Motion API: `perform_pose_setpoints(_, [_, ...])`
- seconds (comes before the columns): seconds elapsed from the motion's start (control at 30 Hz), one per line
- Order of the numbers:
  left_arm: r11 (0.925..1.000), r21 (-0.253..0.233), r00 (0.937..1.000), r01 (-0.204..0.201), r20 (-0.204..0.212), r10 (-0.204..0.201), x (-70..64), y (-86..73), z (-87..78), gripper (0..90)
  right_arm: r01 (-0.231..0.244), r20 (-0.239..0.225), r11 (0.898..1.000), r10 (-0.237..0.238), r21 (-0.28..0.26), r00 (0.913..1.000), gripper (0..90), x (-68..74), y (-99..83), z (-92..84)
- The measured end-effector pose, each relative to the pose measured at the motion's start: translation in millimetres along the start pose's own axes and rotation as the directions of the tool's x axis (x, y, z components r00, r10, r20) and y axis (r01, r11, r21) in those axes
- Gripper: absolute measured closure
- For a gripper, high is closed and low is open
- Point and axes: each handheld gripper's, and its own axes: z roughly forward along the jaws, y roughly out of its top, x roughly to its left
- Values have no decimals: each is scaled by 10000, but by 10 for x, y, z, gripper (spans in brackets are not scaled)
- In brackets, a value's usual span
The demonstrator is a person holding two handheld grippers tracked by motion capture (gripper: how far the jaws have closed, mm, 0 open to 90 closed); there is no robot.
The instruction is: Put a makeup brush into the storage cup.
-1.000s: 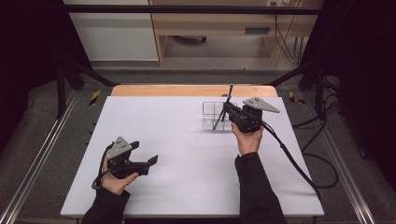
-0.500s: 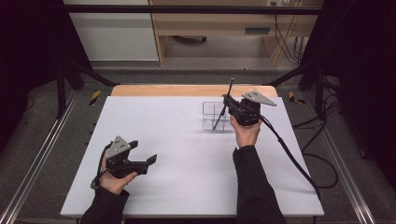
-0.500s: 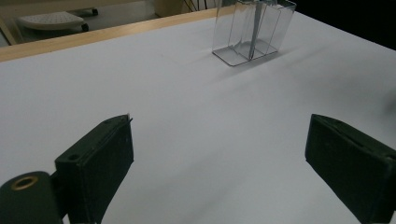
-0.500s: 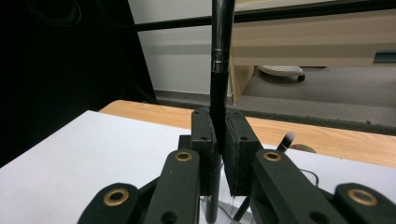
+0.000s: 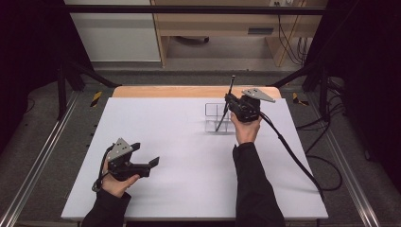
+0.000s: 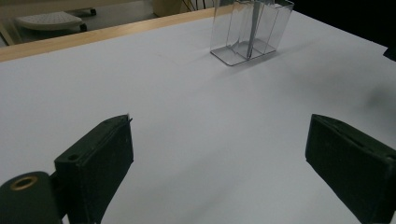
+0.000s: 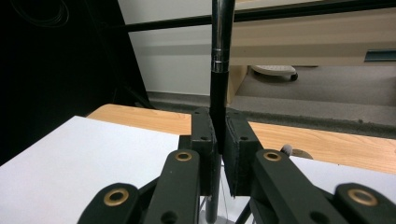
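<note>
Over the clear divided holder [image 5: 218, 117] at the table's far side, the right gripper [image 5: 230, 103] clamps a black pen [image 7: 219, 70], while the left gripper [image 5: 150, 164] rests with jaws wide apart, holding nothing.

Room, behind white bench [image 5: 156, 142].
Grey carpet floor [image 5: 56, 156]; wooden desk [image 5: 222, 21] at back beside white cabinet [image 5: 118, 42] (cables [image 5: 288, 38] hanging right), dark surrounds.

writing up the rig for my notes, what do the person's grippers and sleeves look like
Both grippers, the left gripper and the right gripper, are black with blocky black jaws, brass-coloured rivets at the linkages, and a grey three-cornered plate on top. A black cable trails from the right one. The sleeves are black.
</note>
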Motion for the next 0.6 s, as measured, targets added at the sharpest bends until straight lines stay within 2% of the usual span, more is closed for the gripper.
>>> perform_pose_setpoints(0.6, [10000, -18, 10000, -17, -10, 17, 6, 4, -7, 68, -115, 274, 9997, 108, 224, 9996, 840, -15, -99, 209])
